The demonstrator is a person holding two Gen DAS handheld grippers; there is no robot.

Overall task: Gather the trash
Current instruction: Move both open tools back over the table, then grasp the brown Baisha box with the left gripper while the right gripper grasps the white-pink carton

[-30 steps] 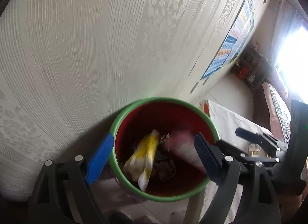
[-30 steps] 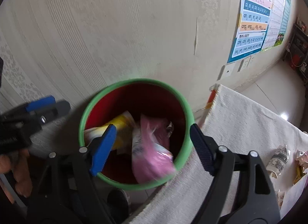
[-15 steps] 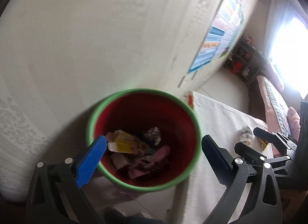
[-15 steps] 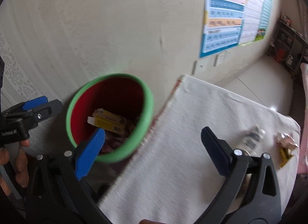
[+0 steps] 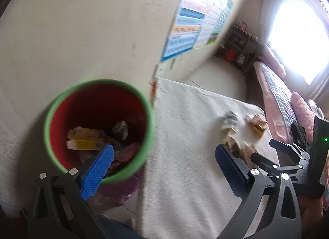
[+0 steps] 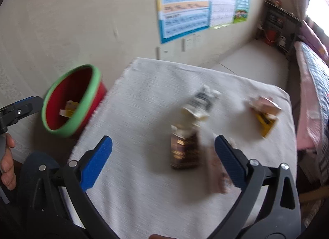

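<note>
— Where's the trash?

— Wrappers (image 6: pixel 200 103) and a brown packet (image 6: pixel 185 148) lie toward the table's (image 6: pixel 144 87) far right corner — blurred, so maybe more. The bin (image 5: pixel 150 120) stands just off the left edge, boxes (image 5: pixel 86 141) inside.

— The grippers?

— Left gripper (image 5: pixel 164 166) and right gripper (image 6: pixel 163 162) both gape wide, holding nothing.
</note>
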